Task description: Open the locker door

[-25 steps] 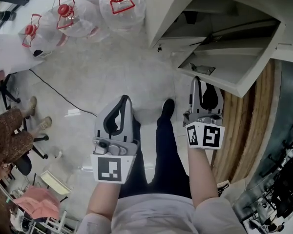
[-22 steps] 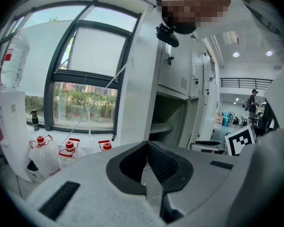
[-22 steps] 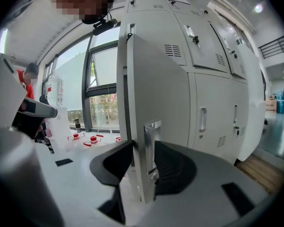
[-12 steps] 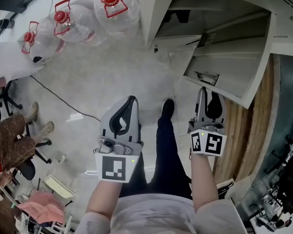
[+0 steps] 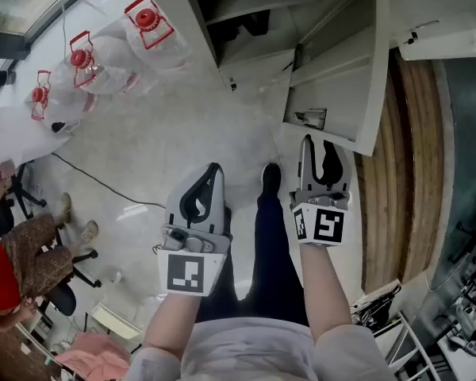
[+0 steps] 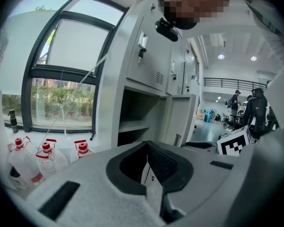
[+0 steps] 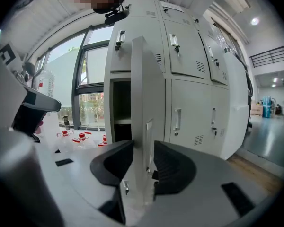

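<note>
The grey locker door [image 5: 337, 78] stands wide open, its free edge turned towards me, and the dark shelved locker inside [image 5: 246, 10] shows. In the right gripper view the door [image 7: 143, 89] is edge-on, lined up with the gap between the jaws. My right gripper [image 5: 318, 143] is open just short of that edge, and nothing sits between its pads. My left gripper [image 5: 209, 179] hangs over the floor to the left of the locker, shut and holding nothing. In its own view, the left gripper [image 6: 146, 144] has its tips together.
Several water jugs with red caps [image 5: 139, 22] stand on the floor left of the locker. A black cable [image 5: 103, 187] crosses the tiles. Seated people and chairs [image 5: 32, 248] are at the far left. Closed lockers [image 7: 194, 79] continue right of the open one. My shoe [image 5: 271, 177] is between the grippers.
The view has swung, so the open door now runs straight towards me instead of slanting right. Both grippers have shifted sideways a little; their jaws look unchanged.
</note>
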Available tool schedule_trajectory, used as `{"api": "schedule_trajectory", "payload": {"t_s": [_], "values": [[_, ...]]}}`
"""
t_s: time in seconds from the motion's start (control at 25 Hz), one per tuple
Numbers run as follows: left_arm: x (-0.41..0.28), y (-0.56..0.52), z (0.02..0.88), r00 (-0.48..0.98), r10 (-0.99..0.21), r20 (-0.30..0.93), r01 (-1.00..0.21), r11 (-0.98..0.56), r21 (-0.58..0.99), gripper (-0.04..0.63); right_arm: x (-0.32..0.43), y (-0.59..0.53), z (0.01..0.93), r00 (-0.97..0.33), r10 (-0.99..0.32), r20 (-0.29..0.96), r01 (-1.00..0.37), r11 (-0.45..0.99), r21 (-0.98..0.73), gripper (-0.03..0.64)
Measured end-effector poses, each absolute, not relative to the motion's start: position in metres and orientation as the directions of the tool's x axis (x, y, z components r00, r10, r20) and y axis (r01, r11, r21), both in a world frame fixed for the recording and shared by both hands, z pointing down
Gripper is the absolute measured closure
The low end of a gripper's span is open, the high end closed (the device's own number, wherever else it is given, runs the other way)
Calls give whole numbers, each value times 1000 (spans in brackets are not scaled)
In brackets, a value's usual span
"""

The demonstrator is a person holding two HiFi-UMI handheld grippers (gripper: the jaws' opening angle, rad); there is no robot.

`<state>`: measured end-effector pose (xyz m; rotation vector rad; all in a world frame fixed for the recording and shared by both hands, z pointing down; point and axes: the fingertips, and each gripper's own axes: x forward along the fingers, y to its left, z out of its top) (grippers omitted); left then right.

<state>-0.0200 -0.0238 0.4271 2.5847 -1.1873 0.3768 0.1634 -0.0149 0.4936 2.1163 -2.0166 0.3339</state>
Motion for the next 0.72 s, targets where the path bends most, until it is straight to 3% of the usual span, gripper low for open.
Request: {"api": "schedule_trajectory", "payload": {"t_s": [0.72], "values": [[84, -10, 426, 749, -562, 352, -635, -760, 138, 586, 285, 26, 496, 281, -908, 311, -956, -295, 3, 499]]}}
